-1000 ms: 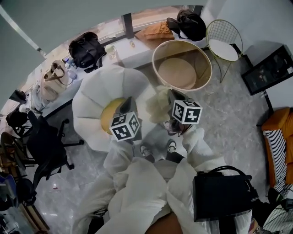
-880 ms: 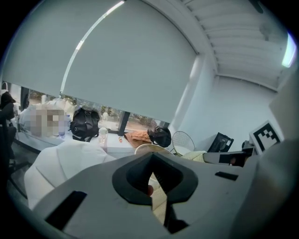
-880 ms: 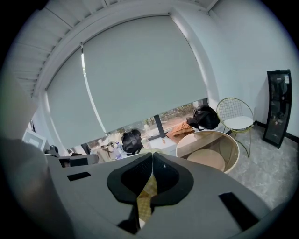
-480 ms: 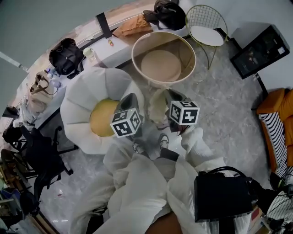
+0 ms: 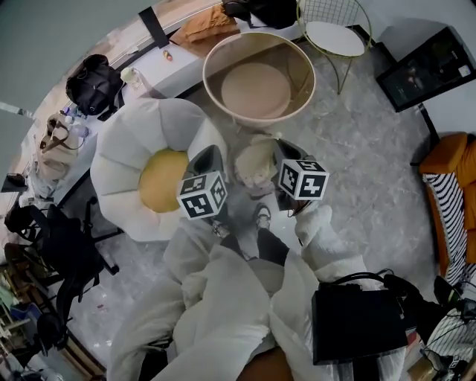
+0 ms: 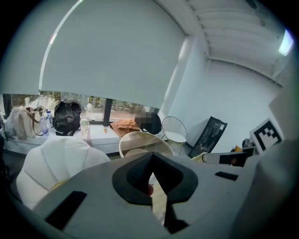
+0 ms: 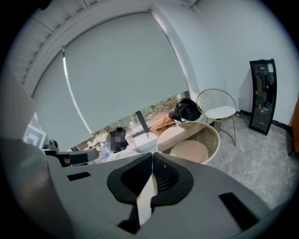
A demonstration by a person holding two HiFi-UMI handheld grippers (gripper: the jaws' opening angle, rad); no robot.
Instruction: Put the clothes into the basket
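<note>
Left gripper (image 5: 210, 155) has its jaws pinched together on a cream garment (image 5: 255, 165), and the left gripper view shows the pale cloth trapped right at the closed tips and trailing down below them. Right gripper (image 5: 285, 154) does the same from the other side, its jaws clamped tight with a strip of that same fabric running down between them. The garment hangs bunched between the two grippers over the grey marble-look floor (image 5: 372, 149), just short of the near rim of the round beige basket (image 5: 305, 71), not inside it. The basket's bottom shows bare. To the person's left sits a white petal-shaped chair (image 5: 119, 149) with a yellow cushion (image 5: 160, 178) in its middle. Beyond the basket stands a gold wire chair (image 5: 327, 33), and on the window ledge (image 5: 182, 67) lie an orange cloth (image 5: 204, 22) and a black backpack (image 5: 93, 78).
</note>
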